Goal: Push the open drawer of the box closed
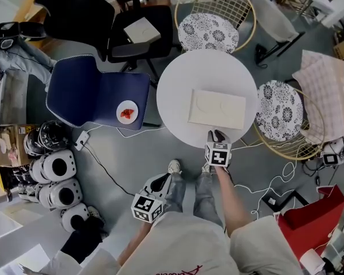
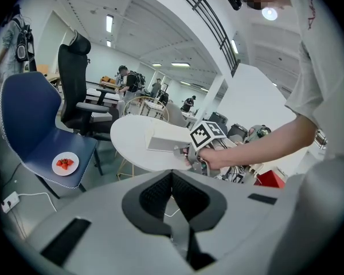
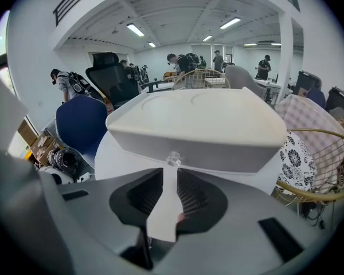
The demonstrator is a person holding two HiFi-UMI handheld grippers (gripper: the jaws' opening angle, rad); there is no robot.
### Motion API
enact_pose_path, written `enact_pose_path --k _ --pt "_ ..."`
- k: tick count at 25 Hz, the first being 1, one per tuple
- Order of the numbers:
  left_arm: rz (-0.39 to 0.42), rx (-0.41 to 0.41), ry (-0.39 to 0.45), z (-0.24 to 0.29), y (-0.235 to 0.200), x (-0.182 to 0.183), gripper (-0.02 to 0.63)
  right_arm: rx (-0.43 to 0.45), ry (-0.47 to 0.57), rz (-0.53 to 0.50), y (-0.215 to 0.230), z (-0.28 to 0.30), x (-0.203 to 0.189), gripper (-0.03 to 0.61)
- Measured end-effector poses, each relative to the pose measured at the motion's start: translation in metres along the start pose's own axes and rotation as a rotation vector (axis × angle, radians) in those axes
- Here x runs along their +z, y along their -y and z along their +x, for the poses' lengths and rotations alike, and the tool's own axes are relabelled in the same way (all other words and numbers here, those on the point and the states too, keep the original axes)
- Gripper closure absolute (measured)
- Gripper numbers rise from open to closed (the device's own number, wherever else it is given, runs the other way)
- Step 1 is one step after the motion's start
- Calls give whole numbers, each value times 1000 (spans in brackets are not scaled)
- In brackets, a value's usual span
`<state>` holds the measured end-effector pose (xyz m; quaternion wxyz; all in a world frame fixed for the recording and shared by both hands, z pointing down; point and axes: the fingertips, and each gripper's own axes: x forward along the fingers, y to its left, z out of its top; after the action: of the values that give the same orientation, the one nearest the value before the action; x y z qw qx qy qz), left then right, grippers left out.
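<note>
Facing the knob (image 3: 173,158) on the box (image 3: 195,116), right tongs (image 3: 170,171) stand slightly apart; left tongs (image 2: 172,173) sit together

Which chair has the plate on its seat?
The blue chair, left of the round table; its plate holds red fruit. The others are black or wicker.

Left hand-held gripper (image 2: 172,177) jaws together — empty, white box (image 2: 163,137) on round table (image 2: 126,139), right hand-held gripper (image 2: 183,151) at its front

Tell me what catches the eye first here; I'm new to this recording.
A white box sits on the round white table, the right gripper aimed at its clear knob. On the blue chair to the left lies a plate of strawberries.
</note>
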<state>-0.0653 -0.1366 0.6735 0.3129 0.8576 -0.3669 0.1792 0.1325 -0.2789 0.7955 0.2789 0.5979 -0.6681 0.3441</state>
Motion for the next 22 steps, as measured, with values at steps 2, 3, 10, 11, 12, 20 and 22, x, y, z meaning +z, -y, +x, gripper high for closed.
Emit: enact_pose_path --k 2,3,10,11,12,20,22 --pt "3 -2 3 1 1 1 601 0 -2 -6 -2 -4 -5 502" --pt "5 -3 4 1 1 2 601 2 -3 -11 -3 -6 -7 502" --pt "25 -21 25 1 10 7 601 37 72 -25 -17 -38 1 516" --pt "30 -26 32 2 12 10 601 35 91 -36 -19 -45 4 531" --pt "35 -32 39 3 13 13 601 34 109 -47 -22 -52 9 538" --pt "94 -80 131 4 22 65 601 27 227 -57 -44 -122 46 561" --pt "122 -90 164 5 26 85 601 28 278 -73 -49 -143 60 561"
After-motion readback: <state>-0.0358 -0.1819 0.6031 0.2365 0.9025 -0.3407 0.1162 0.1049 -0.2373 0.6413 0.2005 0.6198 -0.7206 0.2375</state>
